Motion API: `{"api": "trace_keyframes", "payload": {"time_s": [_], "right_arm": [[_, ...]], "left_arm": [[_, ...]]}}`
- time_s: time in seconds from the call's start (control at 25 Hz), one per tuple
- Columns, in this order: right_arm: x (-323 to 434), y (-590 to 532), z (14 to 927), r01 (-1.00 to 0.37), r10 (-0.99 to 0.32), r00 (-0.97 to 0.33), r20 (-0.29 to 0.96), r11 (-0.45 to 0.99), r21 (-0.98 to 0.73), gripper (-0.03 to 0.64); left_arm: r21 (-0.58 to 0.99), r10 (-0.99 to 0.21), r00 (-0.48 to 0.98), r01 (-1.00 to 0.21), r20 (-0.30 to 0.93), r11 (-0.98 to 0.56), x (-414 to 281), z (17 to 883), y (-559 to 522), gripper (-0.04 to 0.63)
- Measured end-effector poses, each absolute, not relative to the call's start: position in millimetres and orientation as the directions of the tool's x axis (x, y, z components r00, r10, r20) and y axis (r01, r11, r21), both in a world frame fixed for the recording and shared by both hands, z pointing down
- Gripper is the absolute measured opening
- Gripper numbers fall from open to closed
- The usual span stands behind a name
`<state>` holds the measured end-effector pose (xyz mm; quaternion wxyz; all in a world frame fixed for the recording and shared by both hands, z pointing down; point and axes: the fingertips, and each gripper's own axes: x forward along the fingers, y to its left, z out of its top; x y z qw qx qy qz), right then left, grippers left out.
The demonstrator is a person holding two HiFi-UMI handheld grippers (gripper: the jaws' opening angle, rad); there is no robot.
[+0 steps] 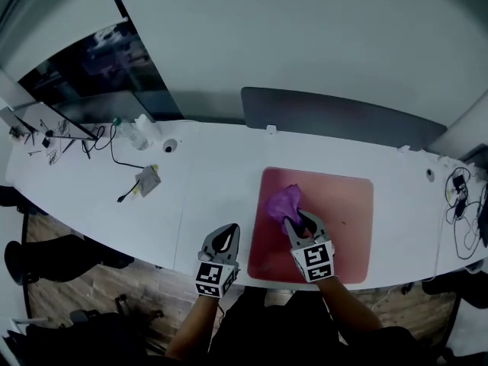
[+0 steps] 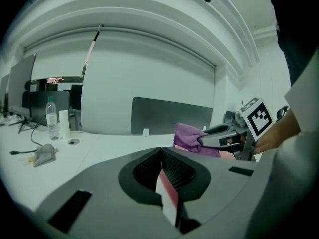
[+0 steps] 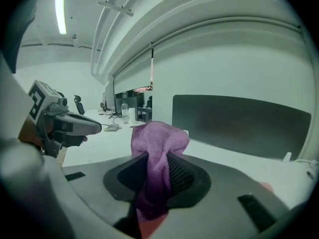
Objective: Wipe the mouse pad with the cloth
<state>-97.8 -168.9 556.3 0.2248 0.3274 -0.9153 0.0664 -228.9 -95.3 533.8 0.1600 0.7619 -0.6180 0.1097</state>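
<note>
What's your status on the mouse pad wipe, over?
Right tongs shut on purple cloth, over red mouse pad. Left tongs shut, empty, beside pad's left edge. Nothing else on the pad.

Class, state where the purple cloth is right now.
In the head view the purple cloth sits bunched in the right gripper, over the left part of the red mouse pad.

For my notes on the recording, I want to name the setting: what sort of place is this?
Most likely an office: a long white desk with a grey divider panel behind it, a mouse pad, and a water bottle near loose cables.
</note>
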Motion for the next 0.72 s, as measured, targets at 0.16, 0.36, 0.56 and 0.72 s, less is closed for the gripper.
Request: {"api": "trace_keyframes", "payload": {"time_s": [0.16,0.36,0.56,0.72], "right_arm": [[-105.5,-181.0,572.2,-0.659,-0.578,-0.660,0.479,0.752,0.000,0.120],[-110.3,-202.8,588.5,-0.689,-0.595,-0.630,0.500,0.725,-0.006,0.120],[-122.8,-222.3,603.3,-0.692,-0.574,-0.614,0.542,0.721,-0.022,0.121],[-132.4,-235.8,617.4,-0.714,-0.567,-0.586,0.579,0.699,-0.038,0.123]], "left_arm": [[0.056,-0.884,0.221,-0.974,0.412,-0.217,-238.6,546.8,-112.9,0.020],[0.085,-0.880,0.228,-0.974,0.417,-0.212,-235.7,555.6,-126.3,0.020],[0.100,-0.876,0.230,-0.973,0.423,-0.207,-229.2,560.6,-128.1,0.020],[0.118,-0.882,0.230,-0.973,0.411,-0.198,-230.4,561.9,-125.5,0.020]]}}
